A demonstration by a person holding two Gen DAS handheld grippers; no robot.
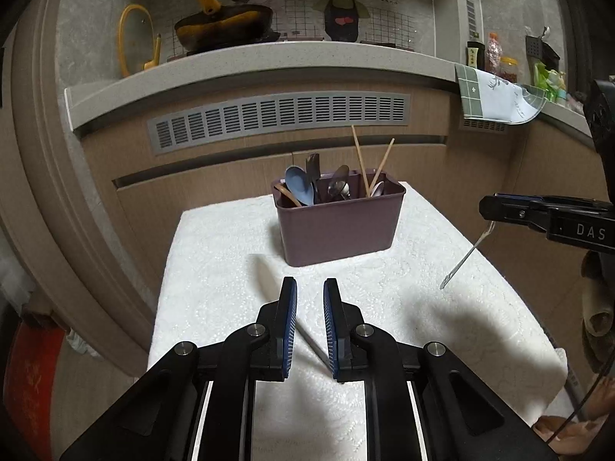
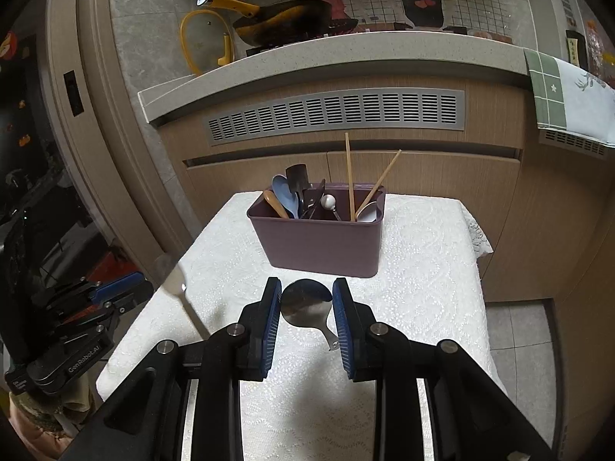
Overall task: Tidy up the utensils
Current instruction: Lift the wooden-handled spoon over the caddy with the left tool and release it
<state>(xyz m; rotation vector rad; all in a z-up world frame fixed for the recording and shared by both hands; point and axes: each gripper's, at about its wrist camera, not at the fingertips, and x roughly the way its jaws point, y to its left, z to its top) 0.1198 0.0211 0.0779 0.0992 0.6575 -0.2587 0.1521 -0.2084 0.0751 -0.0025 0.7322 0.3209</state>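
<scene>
The left gripper [image 1: 309,284], bottom middle, is pinching a thin pale utensil [image 2: 184,294]. The right gripper [image 2: 306,282] is squeezing a metal spoon [image 2: 305,303] by its handle end. Both might be slipping before reaching the box [image 1: 338,230], mid-frame.

A white embossed cloth [image 2: 415,269] covers the tabletop. The caddy [image 2: 323,246] looks matt purple plastic. The spoon [image 2: 305,303] is glossy metal; the chopsticks [image 2: 349,176] look wooden.

Both wrist views near, facing caddy [image 1: 338,223]
</scene>
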